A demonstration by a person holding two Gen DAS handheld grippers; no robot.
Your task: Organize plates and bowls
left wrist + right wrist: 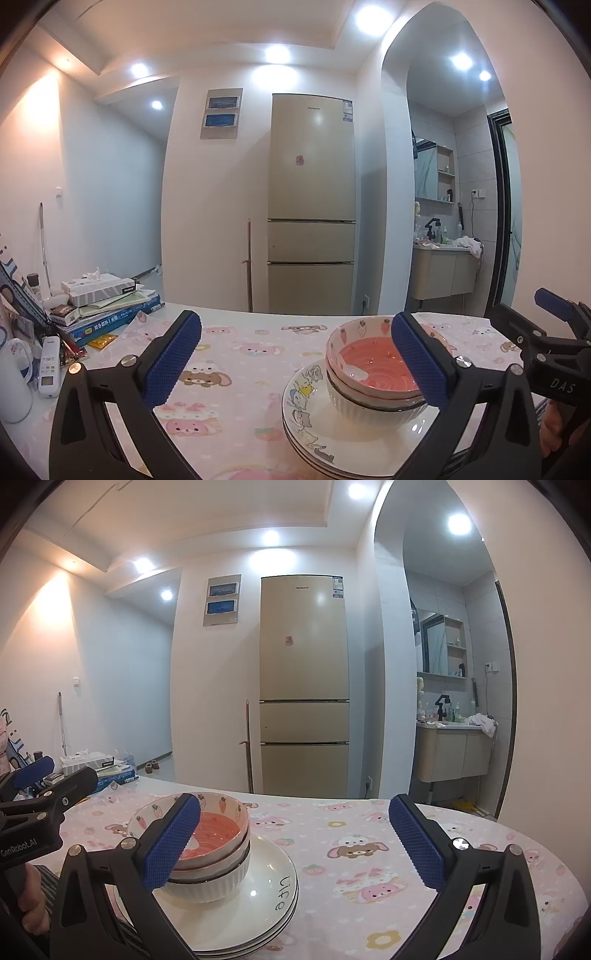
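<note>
Resting on the surface [236, 398], nested bowls [218, 853] sit atop stacked plates [258, 912]; left gripper [295, 362] and right gripper [295, 842] both gape wide, holding nothing.

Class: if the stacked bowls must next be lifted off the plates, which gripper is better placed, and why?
Neither clearly. Both the left gripper and right gripper are open, flanking the bowls on the plates. Either could probably take the rim.

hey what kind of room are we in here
Likely a home dining area: a table with a cartoon tablecloth holding stacked bowls on plates, a fridge against the wall, and a bathroom vanity through the archway.
</note>
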